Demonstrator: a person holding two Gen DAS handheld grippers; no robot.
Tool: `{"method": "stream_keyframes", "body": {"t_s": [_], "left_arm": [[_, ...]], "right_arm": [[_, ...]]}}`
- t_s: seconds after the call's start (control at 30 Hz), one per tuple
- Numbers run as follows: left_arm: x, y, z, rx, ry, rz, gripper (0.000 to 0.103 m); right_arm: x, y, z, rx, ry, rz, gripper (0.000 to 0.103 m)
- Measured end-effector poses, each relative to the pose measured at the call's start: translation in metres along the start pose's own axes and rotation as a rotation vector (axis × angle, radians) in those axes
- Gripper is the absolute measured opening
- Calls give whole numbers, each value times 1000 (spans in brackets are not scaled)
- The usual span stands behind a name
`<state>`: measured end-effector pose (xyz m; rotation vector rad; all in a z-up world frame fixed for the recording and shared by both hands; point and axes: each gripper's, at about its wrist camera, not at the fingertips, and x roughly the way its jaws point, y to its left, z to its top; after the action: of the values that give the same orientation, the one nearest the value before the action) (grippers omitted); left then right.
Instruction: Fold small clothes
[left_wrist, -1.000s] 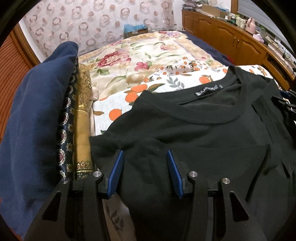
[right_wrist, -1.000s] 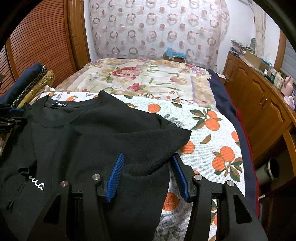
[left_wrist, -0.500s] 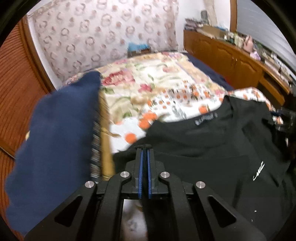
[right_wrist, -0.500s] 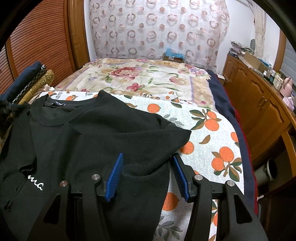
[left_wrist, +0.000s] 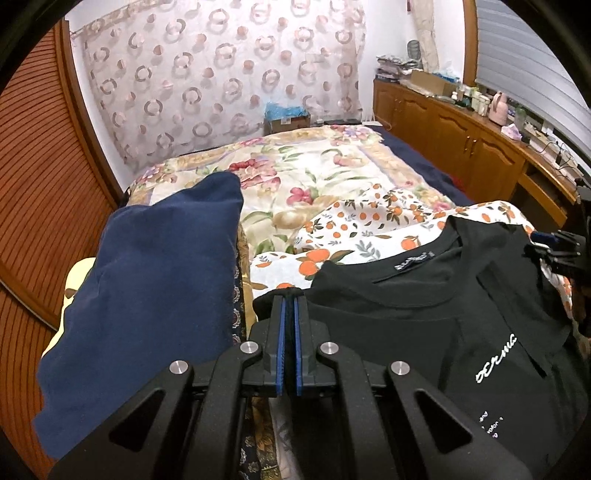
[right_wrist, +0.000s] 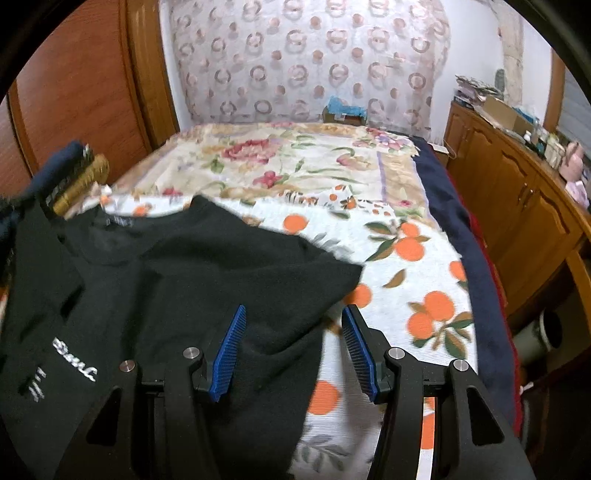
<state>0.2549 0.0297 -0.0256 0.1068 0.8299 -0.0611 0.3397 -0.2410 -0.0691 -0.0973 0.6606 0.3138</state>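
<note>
A black T-shirt (left_wrist: 424, 317) with white lettering lies on an orange-print sheet (left_wrist: 369, 229) on the bed. My left gripper (left_wrist: 289, 299) is shut on the shirt's left sleeve edge and holds it lifted. In the right wrist view the shirt (right_wrist: 177, 280) spreads to the left, its right sleeve pointing right. My right gripper (right_wrist: 293, 317) is open, its jaws astride the shirt's right edge, with the blue pads (right_wrist: 229, 347) apart. The right gripper also shows at the far right of the left wrist view (left_wrist: 554, 247).
A navy folded blanket (left_wrist: 155, 295) and a gold patterned roll (right_wrist: 81, 181) lie at the left. A floral bedspread (right_wrist: 288, 166) covers the far bed. Wooden cabinets (right_wrist: 517, 206) run along the right. A wooden wardrobe (right_wrist: 74, 85) stands at the left.
My left gripper went from open to shut on the sleeve edge and rose, lifting the cloth. My right gripper stays open and shifted slightly with the view rising.
</note>
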Motion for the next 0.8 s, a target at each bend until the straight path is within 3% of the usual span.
{"method": "stream_keyframes", "body": {"t_s": [0.43, 0.8], "left_arm": [[-3, -4, -15, -7, -12, -30, 5], [0, -2, -19, -22, -3, -28, 5]], "right_arm": [[20, -22, 9, 36, 77, 38, 56], [40, -4, 27, -77, 82, 27, 54]]}}
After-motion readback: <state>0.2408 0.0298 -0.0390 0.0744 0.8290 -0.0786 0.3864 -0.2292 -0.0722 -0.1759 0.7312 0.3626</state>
